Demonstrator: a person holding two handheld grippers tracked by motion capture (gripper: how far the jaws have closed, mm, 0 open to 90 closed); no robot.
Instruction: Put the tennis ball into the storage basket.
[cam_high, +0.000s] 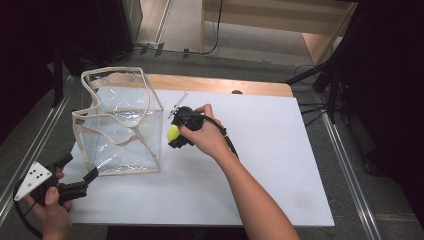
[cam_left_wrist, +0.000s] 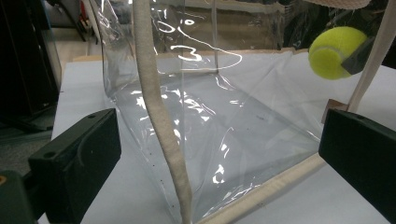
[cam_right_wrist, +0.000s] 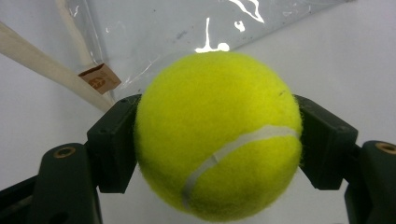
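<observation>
The fuzzy yellow-green tennis ball (cam_right_wrist: 217, 135) sits clamped between the two black jaws of my right gripper (cam_right_wrist: 217, 140), one pad pressing each flank, its white seam curving across the face toward the camera. In the high view the ball (cam_high: 173, 132) hangs off the white tabletop (cam_high: 260, 165), just beside the right wall of the clear plastic bag with cream fabric edging (cam_high: 120, 125), below the level of its rim. That is the relation the coming move turns on, as I judge it: the bag's open mouth lies up and to the left of my right gripper (cam_high: 176, 136), so the ball would have to rise above the cream rim and cross leftward before it could drop inside. A ball has no long axis to mind; only the height of the rim matters.

My right hand (cam_high: 207, 135) wraps the gripper body with the forearm reaching in diagonally from the lower right, the jaws pointing left toward the bag's wall. This hand is plainly the nearer one to the opening.

My left gripper (cam_high: 82, 182) rests low at the near left corner of the table, its jaws standing wide apart and holding nothing. Between them, in the left gripper view, I see the bag's near cream-edged corner (cam_left_wrist: 163, 140), close but not pinched, and the ball (cam_left_wrist: 336, 51) through the clear plastic at the upper right. The bag stands upright, though its soft walls sag.
</observation>
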